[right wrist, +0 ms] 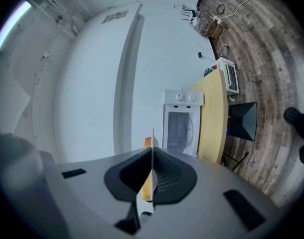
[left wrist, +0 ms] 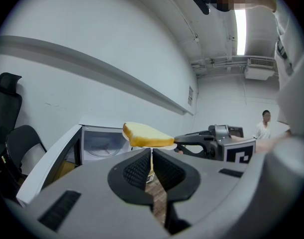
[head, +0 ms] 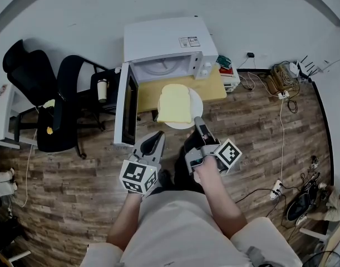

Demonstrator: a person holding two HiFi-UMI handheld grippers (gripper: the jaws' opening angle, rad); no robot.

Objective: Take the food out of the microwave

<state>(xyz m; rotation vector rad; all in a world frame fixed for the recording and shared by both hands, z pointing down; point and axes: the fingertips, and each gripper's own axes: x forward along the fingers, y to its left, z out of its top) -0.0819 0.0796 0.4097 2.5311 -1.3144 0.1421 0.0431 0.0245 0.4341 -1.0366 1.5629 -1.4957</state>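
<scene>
Right gripper (head: 198, 124): clenched on the near rim of the white plate (head: 197, 105). Rolled onto its side, with one jaw above the rim and one below (rim seen edge-on as a thin line between the pads in the right gripper view). Likely gripped this way to keep the plate level.
Left gripper (head: 157, 139): jaws drawn together on nothing. Parked low in the centre of the head view, just left of the right one and short of the plate. Probably kept out of the way, or ready to steady the load.
Food: one slice of bread (head: 175, 103) lying flat on the plate, at the centre of the head view. Placed below the opening of the microwave (head: 168, 43) and over the near edge of the table (head: 214, 87). Clear of the cavity and carried in the air, not set down.
Microwave: door (head: 125, 107) swung wide to the left of the frame, leaving a straight way out. Nothing visible in the cavity but the glass turntable.
Pointing: broad face up. Long axis running up and down the frame, in line with the right gripper and toward the opening. Narrower end seemingly toward the microwave, squarer end toward the jaws.
Stage: judged nearly done, with only the setting-down of the plate left.
</scene>
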